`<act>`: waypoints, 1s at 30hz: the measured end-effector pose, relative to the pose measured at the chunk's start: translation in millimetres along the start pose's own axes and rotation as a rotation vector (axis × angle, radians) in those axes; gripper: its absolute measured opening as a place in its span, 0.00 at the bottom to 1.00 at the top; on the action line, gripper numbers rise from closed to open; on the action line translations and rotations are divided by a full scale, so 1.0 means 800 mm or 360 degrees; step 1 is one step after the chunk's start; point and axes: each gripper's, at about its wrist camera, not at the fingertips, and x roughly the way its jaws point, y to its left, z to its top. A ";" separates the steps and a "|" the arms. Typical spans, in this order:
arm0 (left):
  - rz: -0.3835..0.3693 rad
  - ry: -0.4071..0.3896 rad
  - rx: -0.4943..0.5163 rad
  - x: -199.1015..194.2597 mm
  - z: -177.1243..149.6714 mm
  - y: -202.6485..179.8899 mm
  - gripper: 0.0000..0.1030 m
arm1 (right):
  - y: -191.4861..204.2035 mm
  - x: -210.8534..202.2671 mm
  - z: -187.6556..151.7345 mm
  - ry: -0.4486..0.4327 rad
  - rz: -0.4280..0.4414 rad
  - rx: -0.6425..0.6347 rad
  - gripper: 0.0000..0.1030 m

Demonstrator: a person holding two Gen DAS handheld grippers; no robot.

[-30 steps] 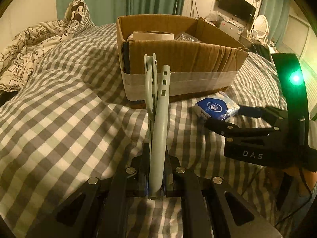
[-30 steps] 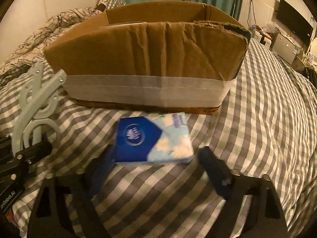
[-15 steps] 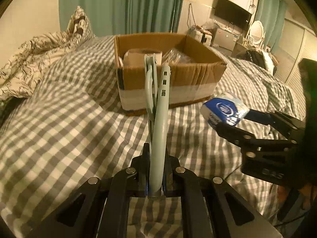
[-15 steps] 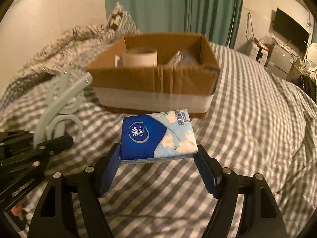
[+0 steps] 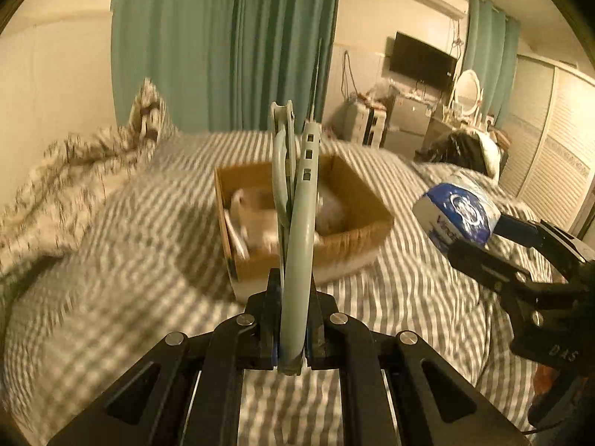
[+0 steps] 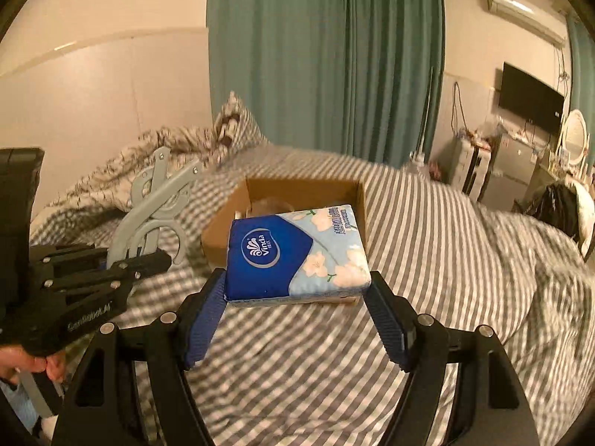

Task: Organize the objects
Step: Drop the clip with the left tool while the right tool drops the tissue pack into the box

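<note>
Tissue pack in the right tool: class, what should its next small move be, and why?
Probably carry the tissue pack forward until it is over the box, then lower it. The right tool grips the pack in the air, short of the box, whose top is open with some room inside. The left tool holds a hanger, so it may follow.

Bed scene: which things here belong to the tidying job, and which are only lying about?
Part of the job:
- tissue pack, held by the right gripper
- folding hanger, held by the left gripper
- cardboard box

Only lying about:
- pillow
- television
- mirror
</note>
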 end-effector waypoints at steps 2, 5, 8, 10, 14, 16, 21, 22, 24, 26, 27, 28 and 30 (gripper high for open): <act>0.0001 -0.0047 0.0022 0.000 0.022 -0.001 0.09 | -0.001 0.000 0.017 -0.0027 -0.0024 -0.0036 0.71; -0.0022 -0.0079 0.0036 0.009 0.049 0.000 0.09 | -0.006 0.002 0.042 -0.0063 -0.0047 -0.0074 0.71; -0.0034 -0.0090 0.0042 0.026 0.073 0.000 0.09 | -0.013 0.010 0.065 -0.0091 -0.0049 -0.0084 0.71; -0.0043 -0.0089 0.0038 0.039 0.085 0.002 0.09 | -0.022 0.024 0.082 -0.0099 -0.0049 -0.0075 0.71; -0.0065 -0.0043 0.0033 0.081 0.109 0.011 0.09 | -0.040 0.055 0.106 -0.0089 -0.0036 -0.0033 0.71; -0.0065 -0.0020 0.0027 0.097 0.112 0.012 0.09 | -0.048 0.078 0.116 -0.0072 -0.0031 -0.0014 0.71; -0.0049 0.0077 0.0036 0.155 0.114 0.016 0.09 | -0.061 0.140 0.128 -0.0022 -0.0007 0.0004 0.71; -0.0047 0.0095 0.0033 0.165 0.113 0.016 0.09 | -0.062 0.155 0.128 -0.0005 0.0003 0.0008 0.71; -0.0047 0.0135 0.0034 0.187 0.109 0.017 0.09 | -0.065 0.179 0.126 0.0022 0.0022 0.0022 0.71; -0.0043 0.0177 0.0038 0.208 0.105 0.018 0.09 | -0.069 0.203 0.123 0.0053 0.0036 0.0046 0.71; -0.0045 0.0191 0.0040 0.216 0.102 0.020 0.09 | -0.071 0.212 0.120 0.0059 0.0047 0.0062 0.71; -0.0055 0.0210 0.0048 0.225 0.098 0.019 0.09 | -0.074 0.221 0.117 0.0065 0.0068 0.0075 0.71; -0.0072 0.0235 0.0061 0.236 0.095 0.018 0.09 | -0.079 0.234 0.111 0.0068 0.0089 0.0085 0.72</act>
